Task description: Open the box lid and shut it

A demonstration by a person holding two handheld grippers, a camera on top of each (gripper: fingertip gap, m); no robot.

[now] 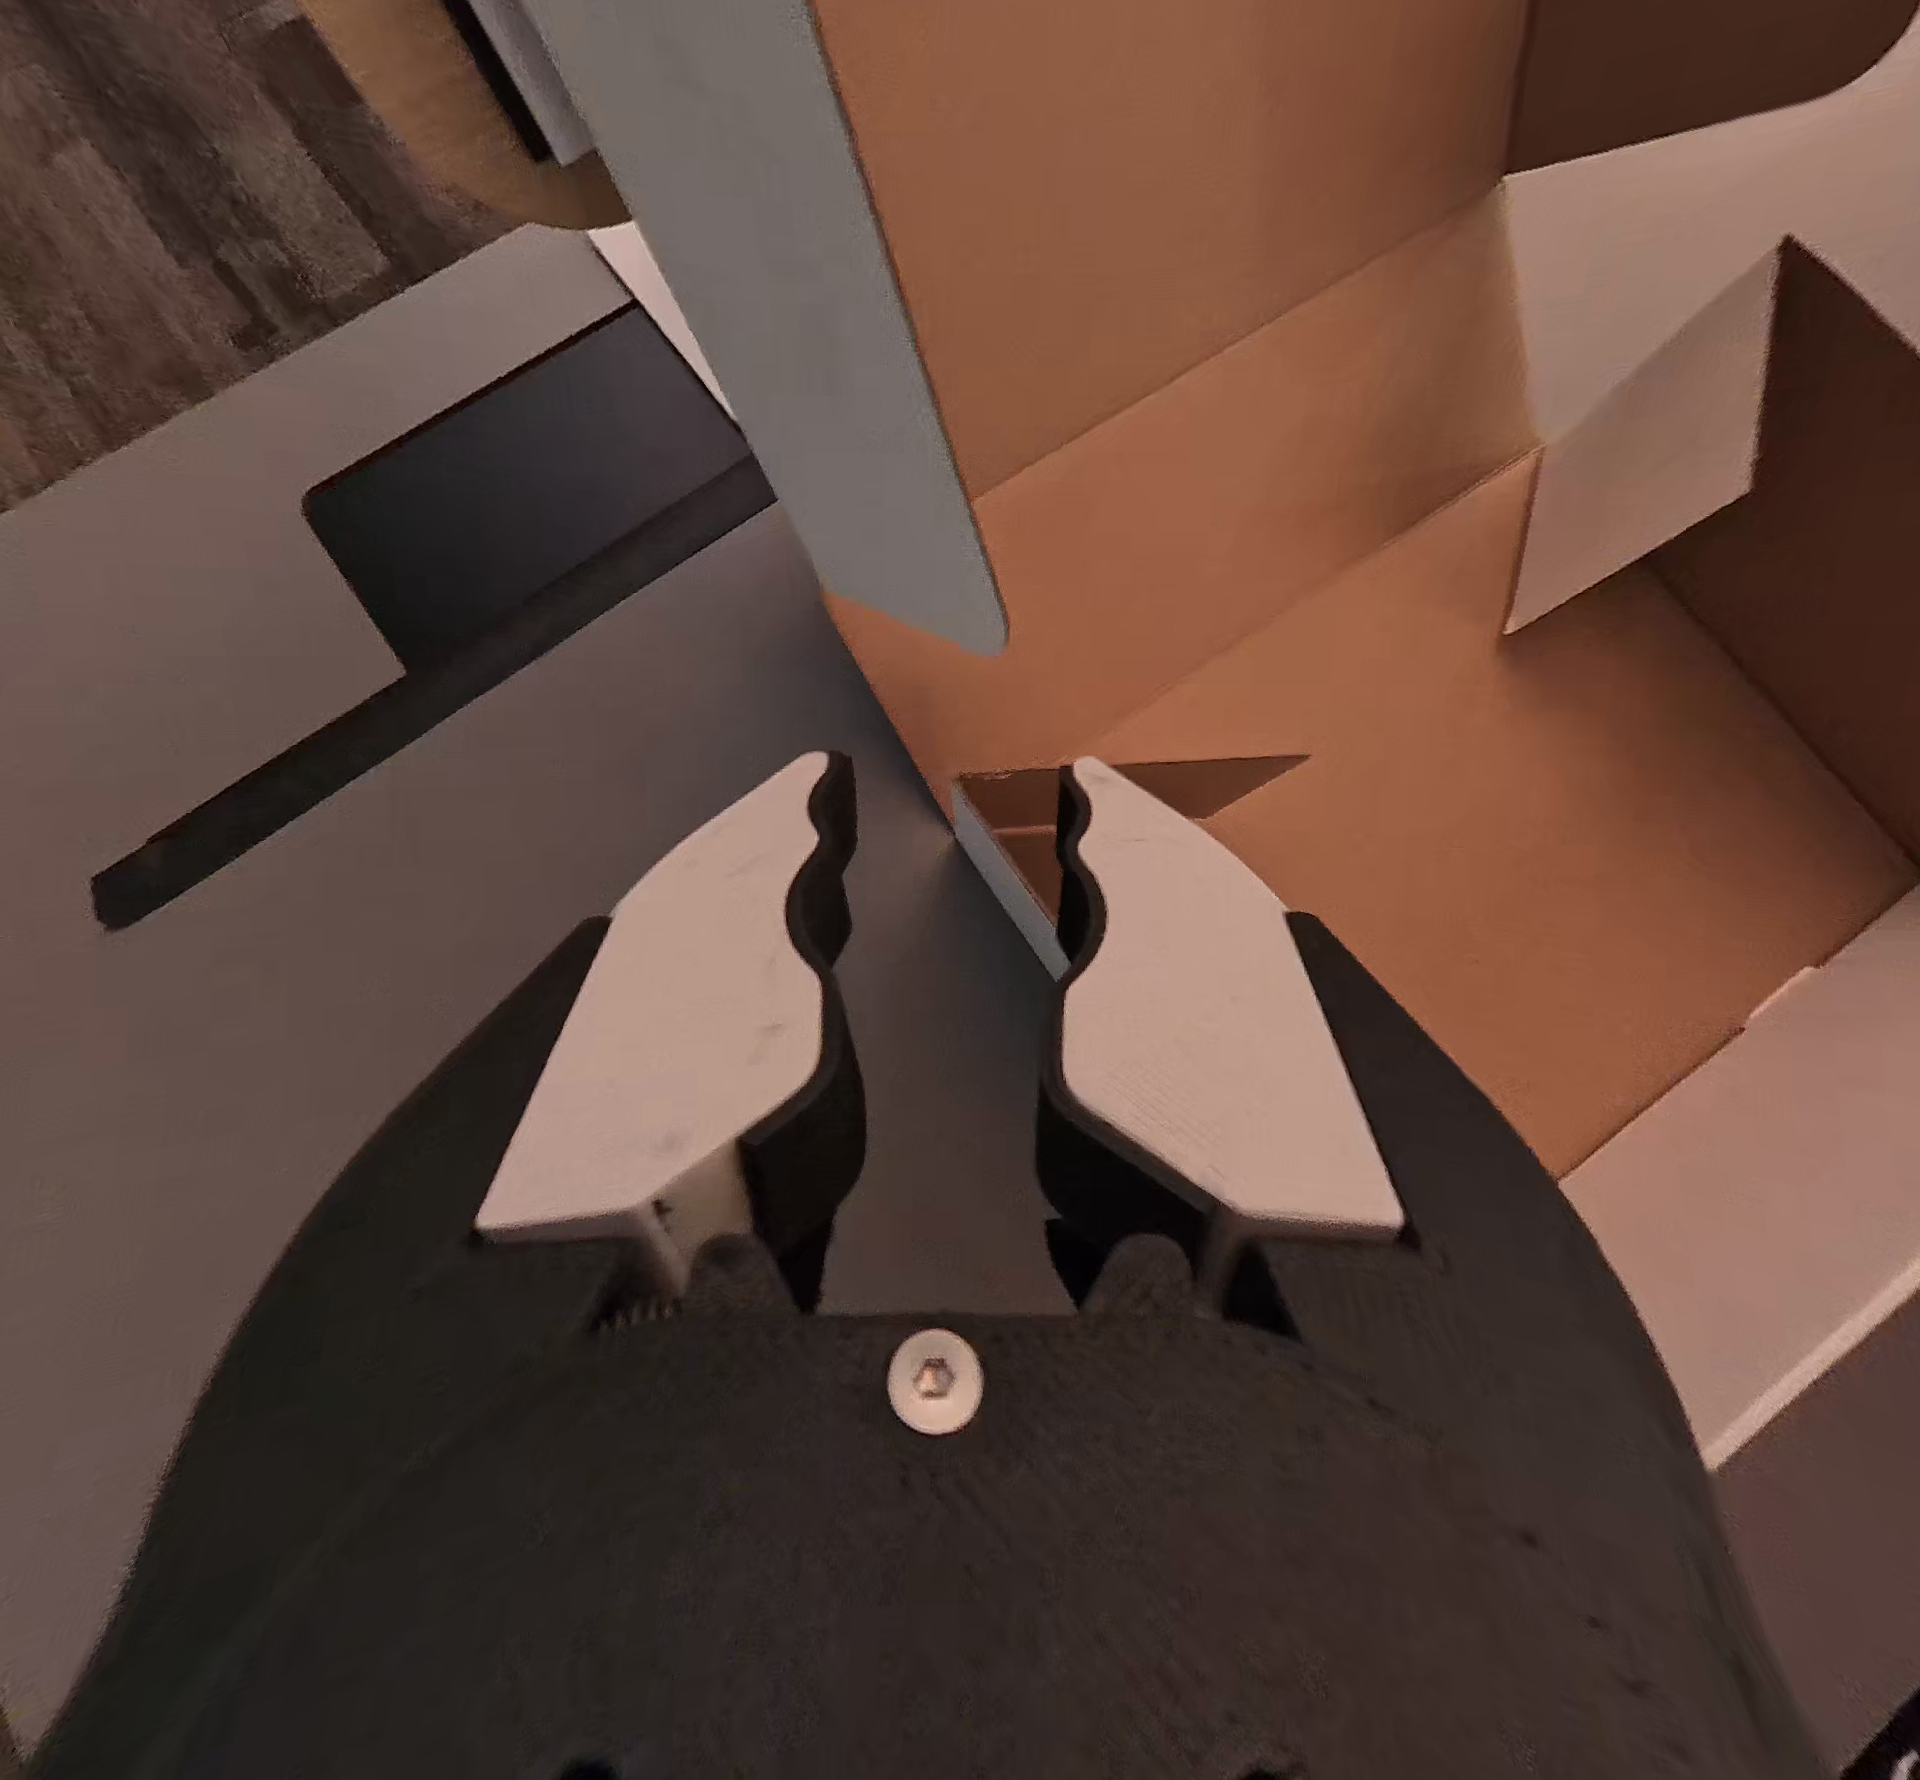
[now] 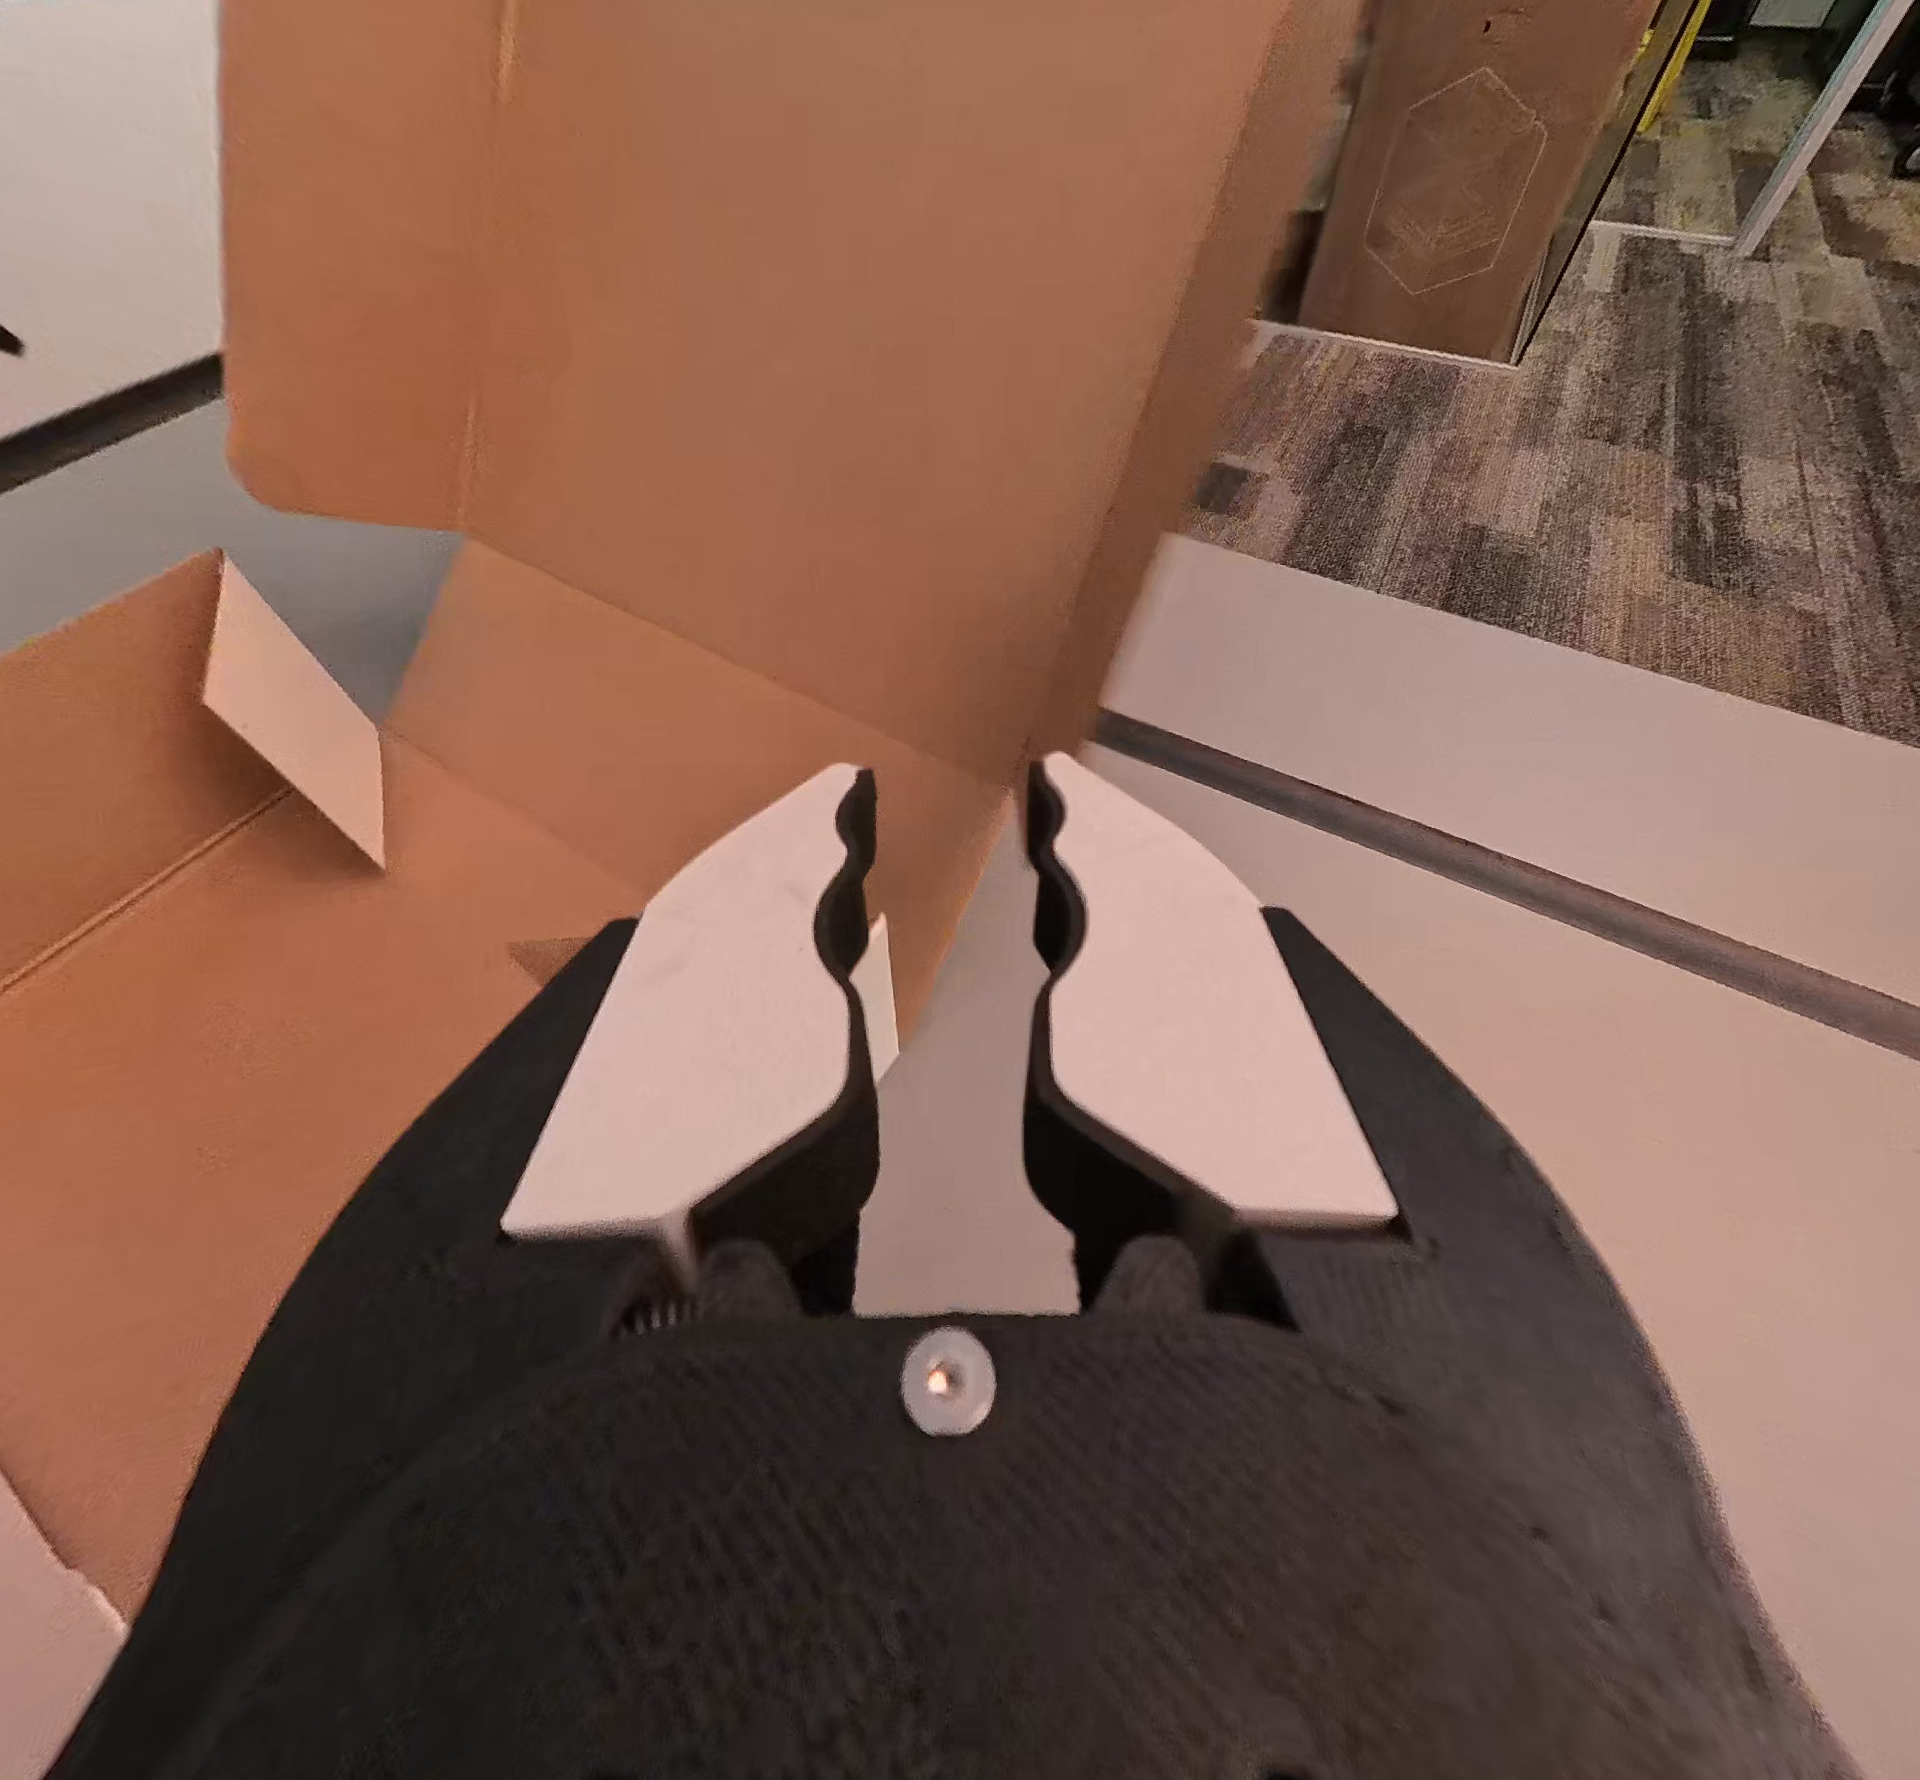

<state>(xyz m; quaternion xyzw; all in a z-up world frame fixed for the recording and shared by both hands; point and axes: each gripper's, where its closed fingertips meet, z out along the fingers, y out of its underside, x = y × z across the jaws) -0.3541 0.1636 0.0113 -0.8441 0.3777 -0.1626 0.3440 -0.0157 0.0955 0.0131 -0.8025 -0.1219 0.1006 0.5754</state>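
A: Half done, I'd say: the lid (image 2: 831, 296) stands upright at twelve o'clock, the box (image 1: 1455, 899) open and bare inside.

B: And the tongs?

A: Left gripper (image 1: 954, 785) and right gripper (image 2: 951, 785) each gape narrowly, gripping nothing. Shutting remains.

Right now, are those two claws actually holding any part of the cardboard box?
No. The left gripper and right gripper are open at the box's front corners; its lid stands up ungripped.

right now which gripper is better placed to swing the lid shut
Right, probably. The right gripper has its open fingers at the raised lid's side edge; the left gripper sits low at the box corner.
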